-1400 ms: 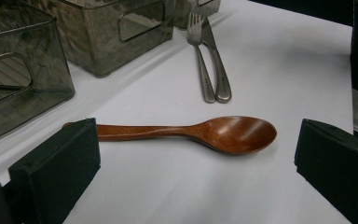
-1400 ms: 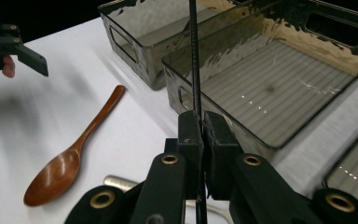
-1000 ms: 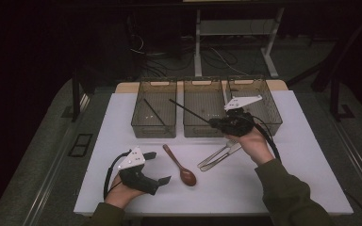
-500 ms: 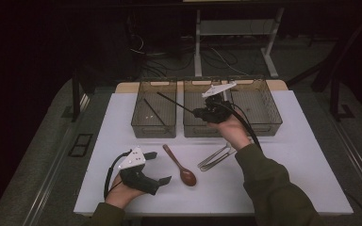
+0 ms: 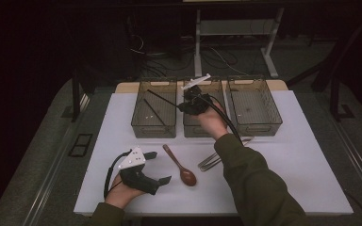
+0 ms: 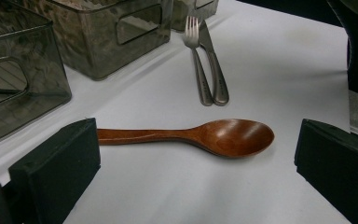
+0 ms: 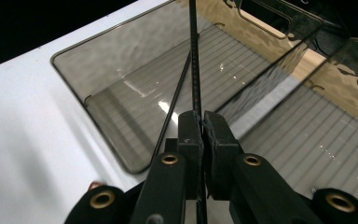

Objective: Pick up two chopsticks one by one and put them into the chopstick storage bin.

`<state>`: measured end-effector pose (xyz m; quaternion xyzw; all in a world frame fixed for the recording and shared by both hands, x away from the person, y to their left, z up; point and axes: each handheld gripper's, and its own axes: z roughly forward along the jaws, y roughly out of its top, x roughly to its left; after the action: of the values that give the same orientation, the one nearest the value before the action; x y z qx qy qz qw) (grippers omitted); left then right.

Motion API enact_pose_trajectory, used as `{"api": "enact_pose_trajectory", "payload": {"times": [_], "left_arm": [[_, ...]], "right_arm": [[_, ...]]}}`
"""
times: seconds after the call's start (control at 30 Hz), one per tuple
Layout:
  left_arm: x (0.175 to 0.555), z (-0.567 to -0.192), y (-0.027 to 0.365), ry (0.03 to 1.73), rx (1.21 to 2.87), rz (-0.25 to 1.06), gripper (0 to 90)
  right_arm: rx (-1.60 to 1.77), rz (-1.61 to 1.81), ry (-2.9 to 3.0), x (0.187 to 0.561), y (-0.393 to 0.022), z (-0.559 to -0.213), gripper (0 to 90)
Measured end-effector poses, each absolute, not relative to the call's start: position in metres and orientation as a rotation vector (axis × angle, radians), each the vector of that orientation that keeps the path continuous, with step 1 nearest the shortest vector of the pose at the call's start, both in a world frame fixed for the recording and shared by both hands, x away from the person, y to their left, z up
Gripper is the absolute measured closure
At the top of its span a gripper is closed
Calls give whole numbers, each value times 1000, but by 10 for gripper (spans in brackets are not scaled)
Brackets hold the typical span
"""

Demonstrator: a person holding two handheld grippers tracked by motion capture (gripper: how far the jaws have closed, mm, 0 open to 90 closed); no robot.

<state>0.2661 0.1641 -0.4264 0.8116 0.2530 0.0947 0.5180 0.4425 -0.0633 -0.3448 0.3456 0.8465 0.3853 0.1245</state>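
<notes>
My right gripper (image 5: 183, 106) (image 7: 202, 122) is shut on a thin black chopstick (image 5: 163, 98) (image 7: 194, 56). It holds the stick level above the left clear bin (image 5: 153, 80) (image 7: 103, 36), tip pointing left. A second black chopstick (image 5: 153, 112) (image 7: 173, 103) lies slanted on that bin's floor. My left gripper (image 5: 159, 166) (image 6: 196, 163) rests open on the white table near the front left. A brown wooden spoon (image 5: 179, 165) (image 6: 214, 136) lies between its pads (image 6: 58, 163), bowl to the right, touching neither.
A steel fork (image 6: 197, 60) and knife (image 6: 215, 70) lie side by side on the table (image 5: 287, 160) beyond the spoon. A middle bin (image 5: 199, 130) and a right bin (image 5: 255, 123) stand in a row with the left one. The person's right sleeve (image 5: 250, 179) crosses the table.
The right hand has carried the chopstick leftward and away from the person, from the right bins to above the left bin. The left gripper has stayed put.
</notes>
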Motion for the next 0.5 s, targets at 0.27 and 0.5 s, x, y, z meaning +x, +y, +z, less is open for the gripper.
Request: {"api": "enact_pose_trajectory", "payload": {"times": [0.27,0.5], "left_arm": [[265,-426,163,609,1941,221,0],[265,-426,163,603,1934,218,0]], "right_arm": [[1028,1042,2504,457,-36,-358,850],[1060,982,2530,469,-17,-368,850]]}}
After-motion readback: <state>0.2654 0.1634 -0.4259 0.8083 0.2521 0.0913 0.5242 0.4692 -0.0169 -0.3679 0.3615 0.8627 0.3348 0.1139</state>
